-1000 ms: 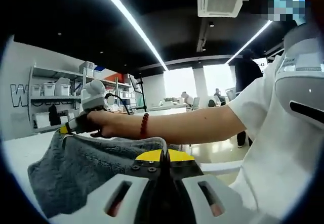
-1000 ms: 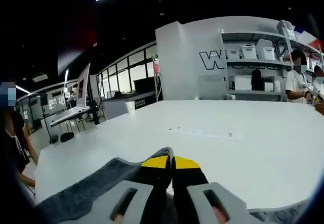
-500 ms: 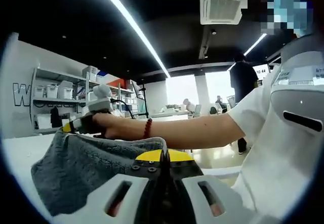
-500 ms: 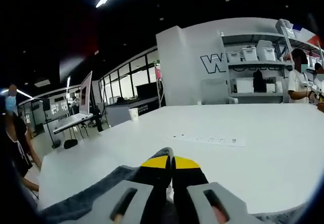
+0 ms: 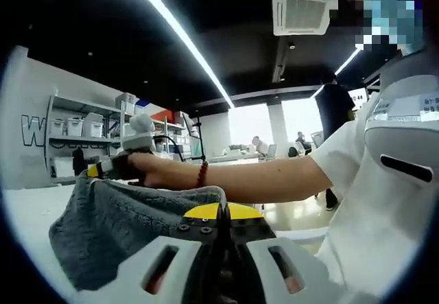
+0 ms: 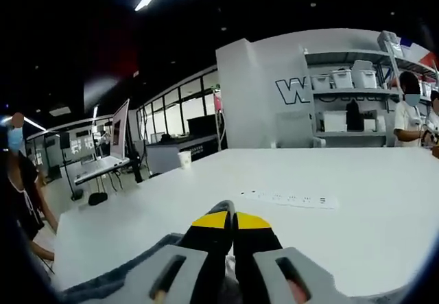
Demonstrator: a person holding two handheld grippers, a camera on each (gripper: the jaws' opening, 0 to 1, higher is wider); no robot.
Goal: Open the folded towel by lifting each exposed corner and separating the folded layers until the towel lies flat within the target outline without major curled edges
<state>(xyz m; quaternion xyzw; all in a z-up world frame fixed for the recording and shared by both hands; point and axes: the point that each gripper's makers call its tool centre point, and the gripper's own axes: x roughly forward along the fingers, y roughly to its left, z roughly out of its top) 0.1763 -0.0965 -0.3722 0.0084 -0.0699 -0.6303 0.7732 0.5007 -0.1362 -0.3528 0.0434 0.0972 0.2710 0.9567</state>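
In the left gripper view, the towel (image 5: 123,225) is being carried higher than a second ago: its grey bulk is sitting further up against the shelving (image 5: 75,136) behind, and more white worktop (image 5: 24,211) is being uncovered beneath its hanging lower edge. The left gripper (image 5: 219,211) is being held with its fingers pressed together, an upper fold of the towel being pinched at the yellow tips. Beyond and to the left of those fingers, the right gripper (image 5: 92,172) is being held in the person's hand (image 5: 137,170), clamped on the far corner, so the cloth is being stretched between the two grips.

In the right gripper view, less towel (image 6: 120,280) is being seen than before; the grey cloth is dropping away below and left of the closed fingers of the right gripper (image 6: 232,218), and the worktop (image 6: 343,228) with its white power strip (image 6: 288,198) is being exposed ahead of them. The pinch itself is being hidden between the fingers here.

This is being judged as a lift-and-spread step: the layers are being raised clear so they can be separated, and laying flat is not yet done. No target outline is being made out.
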